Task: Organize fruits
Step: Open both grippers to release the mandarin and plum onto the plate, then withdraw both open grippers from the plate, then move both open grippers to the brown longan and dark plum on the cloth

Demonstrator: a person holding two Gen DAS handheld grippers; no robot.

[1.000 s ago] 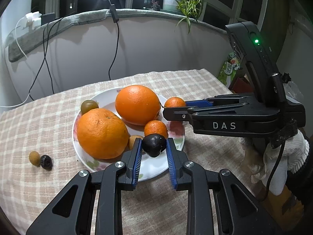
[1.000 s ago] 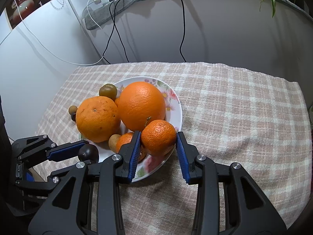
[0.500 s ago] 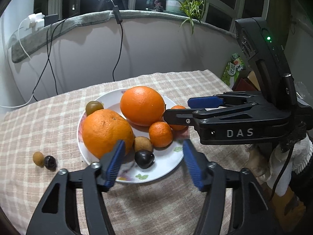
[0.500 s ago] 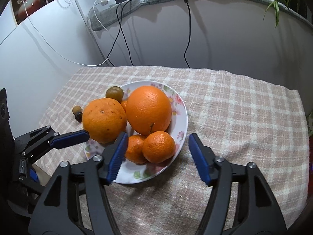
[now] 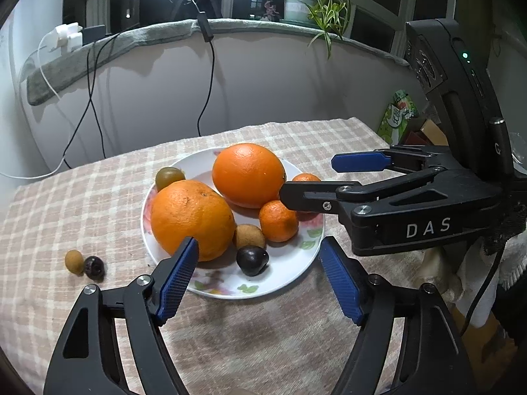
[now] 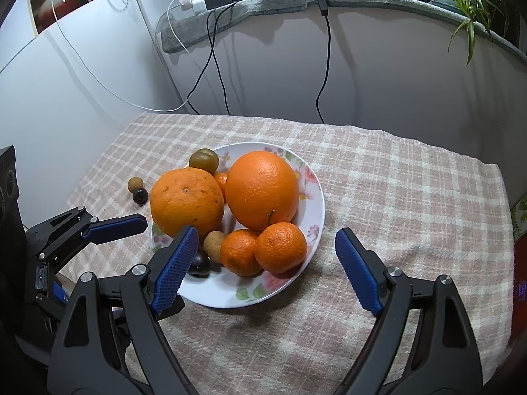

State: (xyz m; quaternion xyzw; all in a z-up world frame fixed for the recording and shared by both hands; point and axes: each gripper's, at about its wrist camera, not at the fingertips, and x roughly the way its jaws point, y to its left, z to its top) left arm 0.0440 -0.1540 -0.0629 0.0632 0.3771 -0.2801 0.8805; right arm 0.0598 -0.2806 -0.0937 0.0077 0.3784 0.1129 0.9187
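Beyond both claws, a grey-padded ledge (image 5: pixel 131 38) carries white chargers (image 5: pixel 67 34) and trailing cables, with a spider plant (image 5: pixel 313 3) at its far end; a checked cloth (image 6: pixel 395 177) covers the table under everything. Ahead of the left gripper (image 5: pixel 258 278), whose blue pads stand wide apart around nothing, lies the floral plate (image 5: pixel 280 278). On it, a dark plum (image 5: pixel 252 260) sits nearest, just past the gap between the pads, with a tan longan (image 5: pixel 248 236) touching it behind. A big orange (image 5: pixel 192 219) rises just beyond the left pad, partly hidden by its tip, and a second big orange (image 5: pixel 248 174) sits farther back. A small mandarin (image 5: pixel 278 220) lies right of the longan. From this side the right gripper (image 5: pixel 309 177) reaches in across the plate's far right edge and covers most of another mandarin (image 5: pixel 306 177) behind it.

Only the left wrist view shows the green packet (image 5: pixel 398 115) off the table's right end. Both views show a loose longan (image 5: pixel 74 261) and a dark fruit (image 5: pixel 94 266) touching each other on the cloth, well off to the left of the left claw and outside the plate. A greenish fruit (image 6: pixel 204 160) sits at the plate's far rim.

Seen from the right gripper (image 6: pixel 266 268), also spread open and empty, the two mandarins (image 6: pixel 280 247) touch each other just ahead between the pads, and the left claw shows low at the left, beside the plate's edge
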